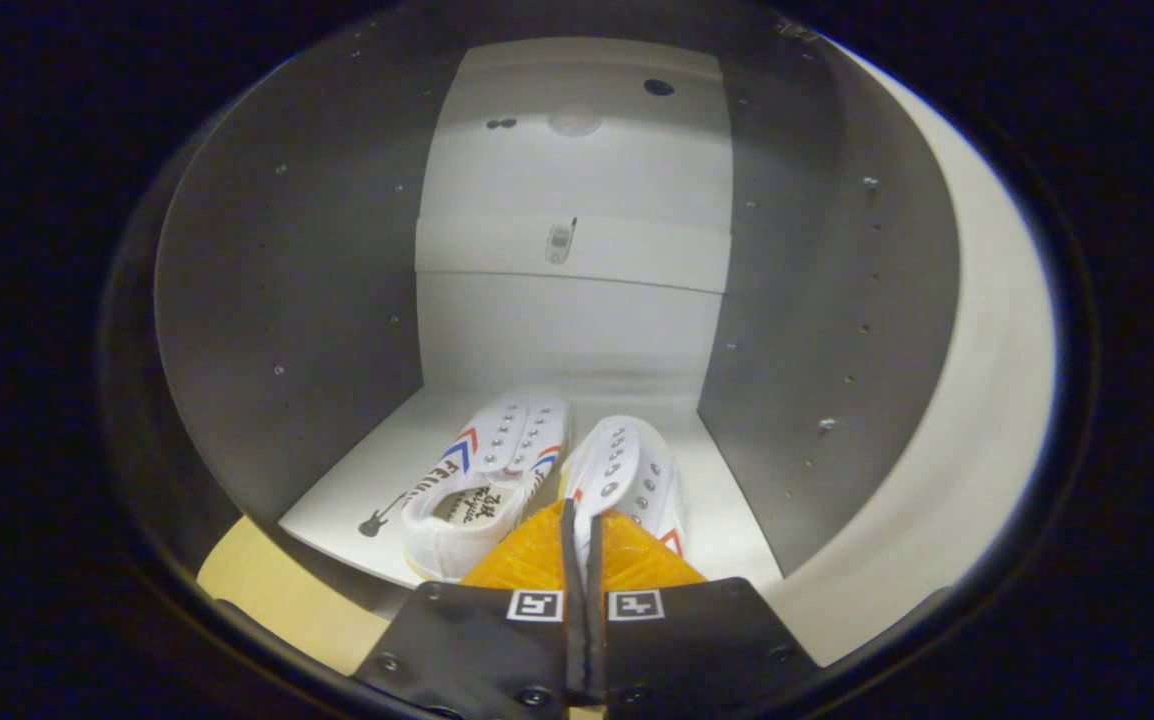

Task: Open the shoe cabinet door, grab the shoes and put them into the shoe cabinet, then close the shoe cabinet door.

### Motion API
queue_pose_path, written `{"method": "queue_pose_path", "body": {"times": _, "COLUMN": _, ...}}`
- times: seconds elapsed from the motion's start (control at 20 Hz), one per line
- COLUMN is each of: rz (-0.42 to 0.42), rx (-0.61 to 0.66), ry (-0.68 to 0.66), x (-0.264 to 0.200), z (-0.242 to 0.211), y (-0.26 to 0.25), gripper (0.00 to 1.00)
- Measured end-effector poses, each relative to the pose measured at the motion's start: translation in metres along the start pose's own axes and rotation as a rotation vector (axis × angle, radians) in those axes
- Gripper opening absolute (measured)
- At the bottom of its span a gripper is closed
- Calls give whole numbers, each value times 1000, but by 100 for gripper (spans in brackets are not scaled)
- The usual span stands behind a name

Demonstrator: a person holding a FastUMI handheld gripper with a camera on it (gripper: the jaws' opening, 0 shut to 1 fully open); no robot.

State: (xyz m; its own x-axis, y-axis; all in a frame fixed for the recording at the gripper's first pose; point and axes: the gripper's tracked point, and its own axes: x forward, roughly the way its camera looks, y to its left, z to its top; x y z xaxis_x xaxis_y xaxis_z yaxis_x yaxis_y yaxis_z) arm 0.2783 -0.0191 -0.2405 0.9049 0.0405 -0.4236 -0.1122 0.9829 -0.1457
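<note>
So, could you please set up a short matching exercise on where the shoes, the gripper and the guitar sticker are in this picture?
Things:
1. left shoe
2. right shoe
3. gripper
4. guitar sticker

Places or states:
A. fingers closed together, tips at the heels of the pair
B. on the cabinet floor, beside the left shoe's heel
C. nearer the right cabinet wall
D. next to the sticker, heel opening visible

Pairs: 1-D, 2-C, 3-A, 4-B
</note>
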Motion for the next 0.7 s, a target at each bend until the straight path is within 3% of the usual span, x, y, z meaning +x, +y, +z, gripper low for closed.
{"method": "queue_pose_path", "body": {"times": 0.35, "rz": 29, "rx": -63, "ry": 25, "x": 55, "z": 9, "y": -3, "gripper": 2}}
{"method": "queue_pose_path", "body": {"times": 0.7, "rz": 44, "rx": -30, "ry": 37, "x": 92, "z": 19, "y": -12, "gripper": 2}}
